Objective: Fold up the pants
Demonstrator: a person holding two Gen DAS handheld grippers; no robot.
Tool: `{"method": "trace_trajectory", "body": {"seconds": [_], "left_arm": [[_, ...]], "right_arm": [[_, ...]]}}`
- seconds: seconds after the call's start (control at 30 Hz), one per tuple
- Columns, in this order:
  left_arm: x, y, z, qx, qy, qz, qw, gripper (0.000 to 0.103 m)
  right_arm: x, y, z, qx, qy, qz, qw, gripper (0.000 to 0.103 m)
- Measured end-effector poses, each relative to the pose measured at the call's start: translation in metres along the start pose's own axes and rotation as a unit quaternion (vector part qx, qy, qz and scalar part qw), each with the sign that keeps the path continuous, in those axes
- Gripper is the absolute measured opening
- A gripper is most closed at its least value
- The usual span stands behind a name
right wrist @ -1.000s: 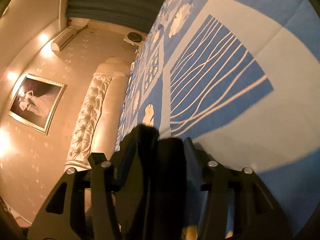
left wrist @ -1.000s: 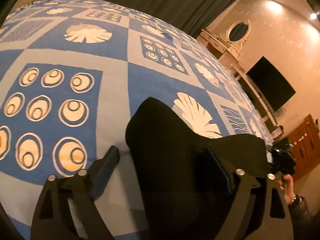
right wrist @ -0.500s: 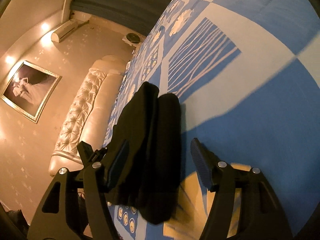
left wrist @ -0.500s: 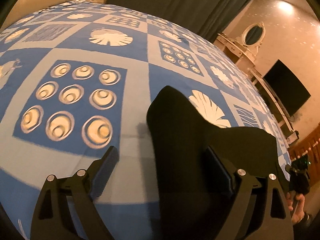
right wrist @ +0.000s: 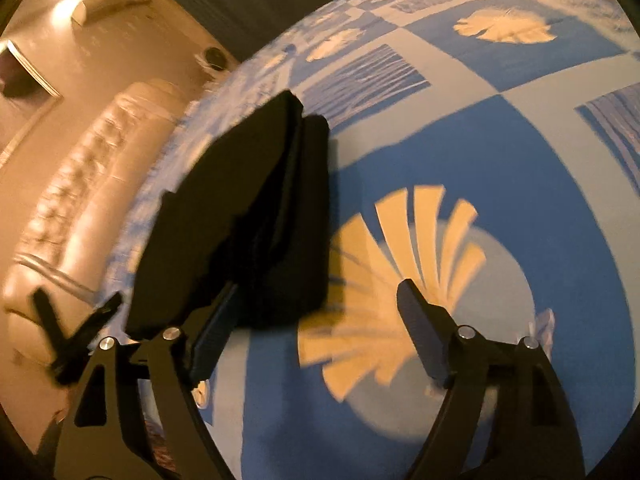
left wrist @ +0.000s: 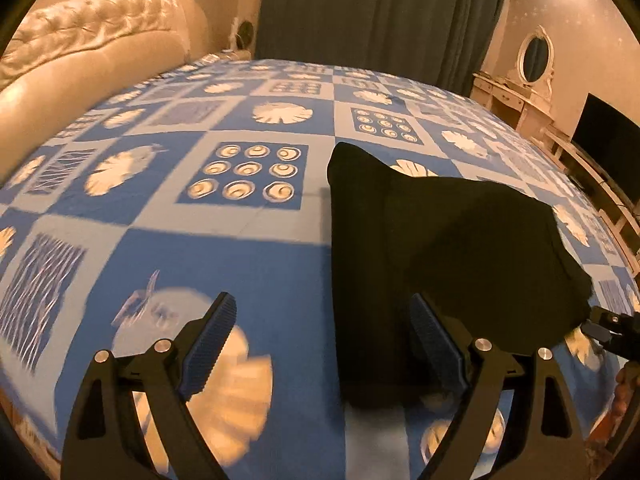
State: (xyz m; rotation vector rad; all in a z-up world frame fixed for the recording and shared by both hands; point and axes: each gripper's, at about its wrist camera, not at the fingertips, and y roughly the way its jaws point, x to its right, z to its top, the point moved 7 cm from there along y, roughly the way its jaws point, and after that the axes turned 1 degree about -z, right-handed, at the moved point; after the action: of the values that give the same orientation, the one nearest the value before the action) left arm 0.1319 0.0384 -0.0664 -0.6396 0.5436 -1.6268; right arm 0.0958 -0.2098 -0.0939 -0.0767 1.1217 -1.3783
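Both claws stand wide open over the bed and hold nothing. On the left claw [left wrist: 320, 328], the right-hand finger [left wrist: 436, 344] sits in front of the black cloth while the other finger is over bare bedspread. On the right claw [right wrist: 316, 320], the left-hand finger [right wrist: 216, 328] lies at the near edge of the cloth and the other finger is well clear of it over a pale fan print.

Largest in the room is the bed [left wrist: 248, 256], covered in a blue and pale checked spread with shell, ring and wave patterns. A cream tufted headboard [left wrist: 88, 44] runs along one side, and dark curtains [left wrist: 372, 12] hang beyond the far edge. A dressing table with an oval mirror [left wrist: 536, 56] stands by the wall, a dark screen [left wrist: 604, 136] next to it.

The pants [left wrist: 440, 248], black, lie folded on the spread; in the right wrist view they [right wrist: 240, 208] show as a stacked bundle of layers.
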Motion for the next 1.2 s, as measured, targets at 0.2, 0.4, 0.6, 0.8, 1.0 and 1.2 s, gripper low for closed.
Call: {"method": "trace_trajectory", "body": {"seconds": [0.2,0.4,0.6,0.8,1.0,1.2], "left_arm": [[0.014,-0.040,-0.018,0.001,-0.014,-0.012,0.9998,0.087],[0.026,-0.058,-0.017,0.028,-0.020,-0.019,0.9992,0.087],[0.034,-0.056,-0.023,0.045,0.021,0.005,0.9987,0.087],[0.031,-0.046,-0.032,0.027,0.010,0.006,0.9996,0.087],[0.038,-0.045,-0.037,0.023,0.022,0.009,0.9994,0.087],[0.041,-0.045,-0.038,0.021,0.024,0.008,0.9995,0.087]], "right_arm": [[-0.045,-0.029,-0.032,0.009,-0.094,-0.068,0.993,0.080],[-0.074,-0.053,-0.046,0.057,-0.162,-0.105,0.980,0.083],[-0.081,-0.045,-0.044,0.065,-0.194,-0.122,0.971,0.084],[-0.074,-0.041,-0.044,0.061,-0.175,-0.126,0.975,0.084],[-0.073,-0.040,-0.042,0.063,-0.173,-0.128,0.974,0.084],[-0.075,-0.037,-0.044,0.059,-0.178,-0.128,0.974,0.084]]}}
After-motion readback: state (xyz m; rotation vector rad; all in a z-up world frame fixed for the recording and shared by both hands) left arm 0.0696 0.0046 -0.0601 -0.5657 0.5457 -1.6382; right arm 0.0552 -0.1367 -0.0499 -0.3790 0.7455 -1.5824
